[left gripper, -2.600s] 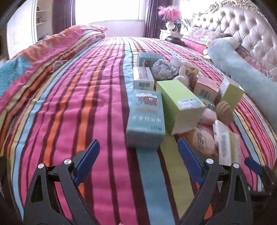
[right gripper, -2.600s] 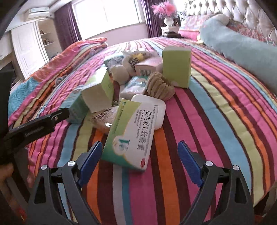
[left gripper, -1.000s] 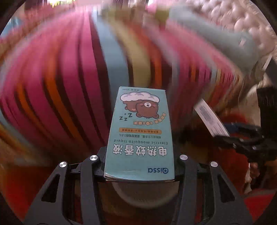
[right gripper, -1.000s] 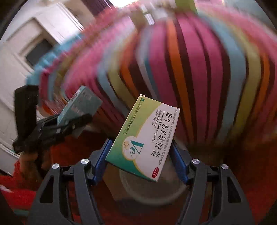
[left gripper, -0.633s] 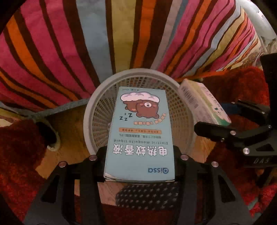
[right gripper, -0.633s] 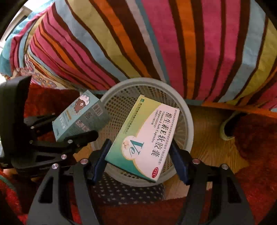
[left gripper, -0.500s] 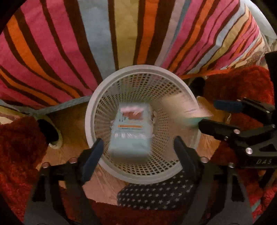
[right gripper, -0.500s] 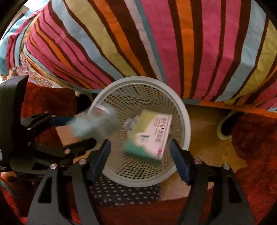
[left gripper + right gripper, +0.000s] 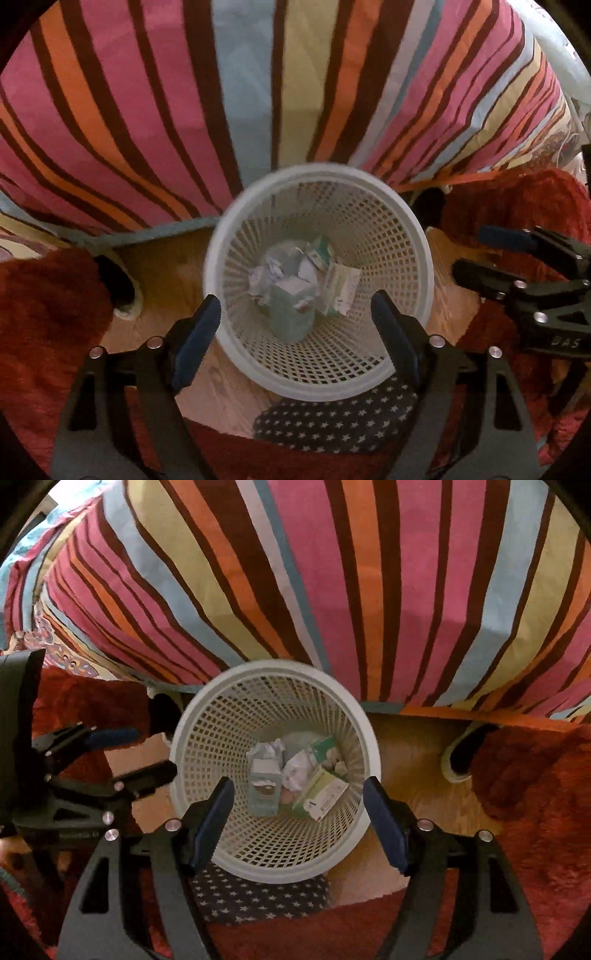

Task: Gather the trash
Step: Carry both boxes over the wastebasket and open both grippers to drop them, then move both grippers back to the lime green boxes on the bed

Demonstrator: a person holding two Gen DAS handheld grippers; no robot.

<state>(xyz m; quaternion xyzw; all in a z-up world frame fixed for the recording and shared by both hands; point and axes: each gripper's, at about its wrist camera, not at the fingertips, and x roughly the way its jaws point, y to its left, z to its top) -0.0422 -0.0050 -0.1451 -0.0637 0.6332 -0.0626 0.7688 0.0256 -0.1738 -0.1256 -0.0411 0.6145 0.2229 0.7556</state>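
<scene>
Both boxes have dropped: teal mosquito-liquid box (image 9: 263, 788) and green vitamin box (image 9: 322, 794) lie in one white mesh wastebasket (image 9: 192, 716) on the wooden floor (image 9: 406, 760) against the striped bed (image 9: 332, 572); left tool (image 9: 295, 328) and right tool (image 9: 299, 805) gape apart, holding nothing.

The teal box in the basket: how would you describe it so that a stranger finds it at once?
Find the white mesh basket on the wooden floor beside the striped bedspread. The teal box stands on end at the bottom, left of a crumpled white wad. The green-and-white box beside it is paler and leans; only the teal one is bluish.
</scene>
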